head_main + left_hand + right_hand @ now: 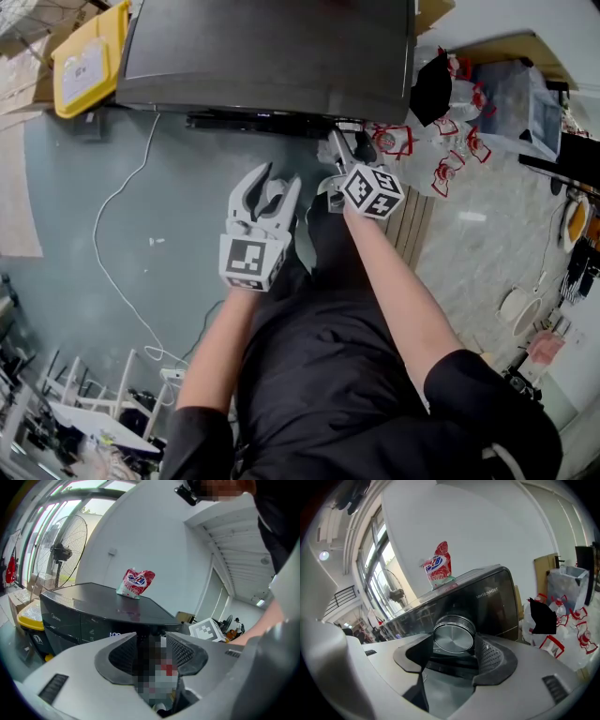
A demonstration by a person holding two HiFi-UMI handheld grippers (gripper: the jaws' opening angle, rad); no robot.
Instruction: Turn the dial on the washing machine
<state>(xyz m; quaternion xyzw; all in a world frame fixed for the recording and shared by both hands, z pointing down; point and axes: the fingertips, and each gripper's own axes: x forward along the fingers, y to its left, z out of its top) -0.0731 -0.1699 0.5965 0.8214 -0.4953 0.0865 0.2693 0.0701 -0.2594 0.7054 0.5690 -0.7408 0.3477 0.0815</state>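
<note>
Where the right gripper (457, 647) meets the front panel of the washing machine (487, 597), the dial (453, 638) sits squarely between its jaws: a round knob with a flat, brushed silver face and a bright chrome rim, standing proud of the glossy dark panel. The jaws are closed to the dial's width, the ribbed right pad against its right edge and the left jaw against its left edge (so far as the right gripper view shows), with the knob's face turned toward the camera. Beyond and above these jaws a red and white pouch (437, 566) stands on the machine's flat top. The left gripper (275, 183) hangs to the left of the right one and further back from the machine, its jaws parted with nothing between them; ahead of it the dark cabinet carries a small lit display (115, 634), too small to read. From the head view the dial itself is hidden: the machine's top overhangs the panel, and the right gripper's tips (339, 145) disappear under that edge, leaving mainly its marker cube (372, 190) in sight. What lies straight past the gap of the left jaws cannot be made out, and the bottom of the machine is cut off in both gripper views
</note>
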